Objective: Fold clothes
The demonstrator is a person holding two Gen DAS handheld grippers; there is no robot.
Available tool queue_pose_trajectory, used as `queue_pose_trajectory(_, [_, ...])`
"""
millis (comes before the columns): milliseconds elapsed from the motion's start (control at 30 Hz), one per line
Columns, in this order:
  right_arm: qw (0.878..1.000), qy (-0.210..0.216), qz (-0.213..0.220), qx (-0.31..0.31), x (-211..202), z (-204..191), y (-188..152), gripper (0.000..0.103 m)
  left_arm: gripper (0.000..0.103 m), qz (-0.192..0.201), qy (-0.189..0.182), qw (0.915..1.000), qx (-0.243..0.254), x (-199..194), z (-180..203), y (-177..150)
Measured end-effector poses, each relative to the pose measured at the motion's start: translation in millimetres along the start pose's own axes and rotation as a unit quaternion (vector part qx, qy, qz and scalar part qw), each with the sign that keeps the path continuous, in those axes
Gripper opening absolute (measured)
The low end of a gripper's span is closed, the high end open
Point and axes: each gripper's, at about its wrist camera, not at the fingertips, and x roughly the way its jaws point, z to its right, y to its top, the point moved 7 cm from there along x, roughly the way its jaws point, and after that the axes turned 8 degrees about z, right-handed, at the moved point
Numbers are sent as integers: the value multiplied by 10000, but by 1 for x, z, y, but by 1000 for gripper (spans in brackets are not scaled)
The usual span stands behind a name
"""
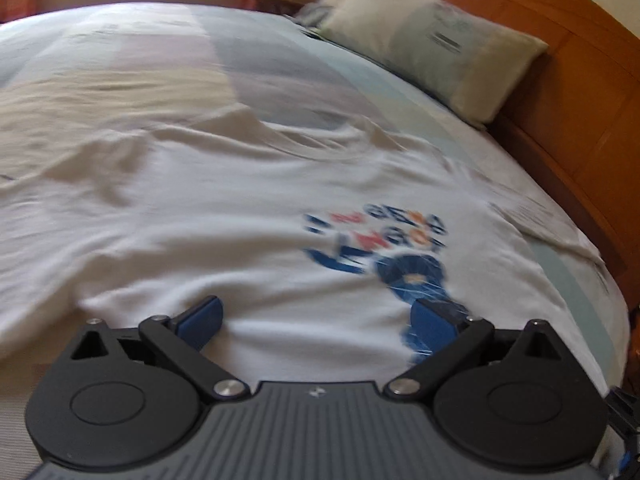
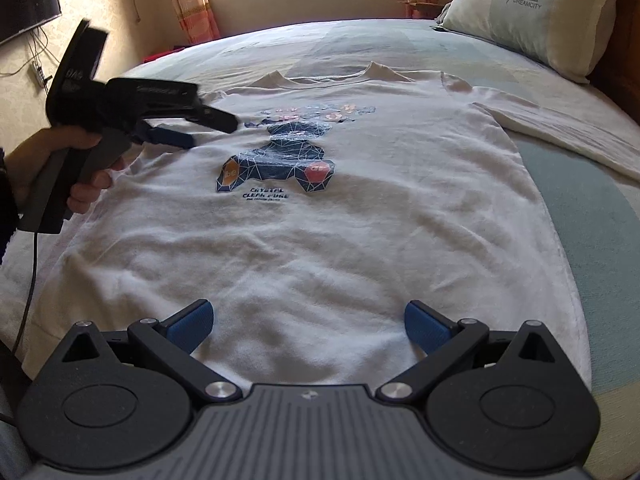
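A white T-shirt (image 2: 328, 232) with a blue and red print (image 2: 280, 160) lies spread flat, front up, on the bed, collar towards the far side. My right gripper (image 2: 308, 326) hovers open above the shirt's near hem, nothing between its blue pads. My left gripper (image 1: 318, 322) is open too, low over the shirt's left side near the print (image 1: 384, 248). From the right wrist view the left gripper (image 2: 200, 128) shows at the shirt's left sleeve, held by a hand (image 2: 60, 160). The left wrist view is motion-blurred.
The bed (image 2: 592, 216) has a pastel patchwork cover. A pillow (image 2: 532, 12) leans on the wooden headboard (image 1: 568, 80) to the right. A window with curtains (image 2: 192, 0) is behind the bed, and a dark screen (image 2: 28, 4) hangs on the left wall.
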Motion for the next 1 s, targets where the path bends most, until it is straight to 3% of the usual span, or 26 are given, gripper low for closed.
queue_pose_trajectory(100, [10000, -3, 12, 24, 0, 0, 0, 103, 100, 10, 97, 9999, -93, -6, -11, 3])
queue_pose_trajectory(267, [10000, -55, 46, -15, 1, -1, -1, 103, 99, -39, 286, 9995, 141, -23, 7, 5])
queue_pose_trajectory(433, [9999, -127, 72, -74, 1, -3, -2, 103, 100, -96, -306, 9991, 267, -51, 47, -21])
queue_pose_trajectory(533, [9998, -163, 58, -131, 2, -3, -1, 103, 100, -396, -128, 9989, 231, -55, 45, -47])
queue_pose_trajectory(600, [9997, -143, 45, -180, 2, -3, 6, 103, 100, -482, 343, 9980, 211, -58, 33, -60])
queue_pose_trajectory(733, [9996, -103, 20, -277, 1, -3, 19, 103, 100, -488, 923, 9944, 191, -74, 33, -69])
queue_pose_trajectory(1000, [9989, -23, -31, -472, -1, -2, 46, 103, 100, -182, 950, 9941, 485, -101, 59, -67])
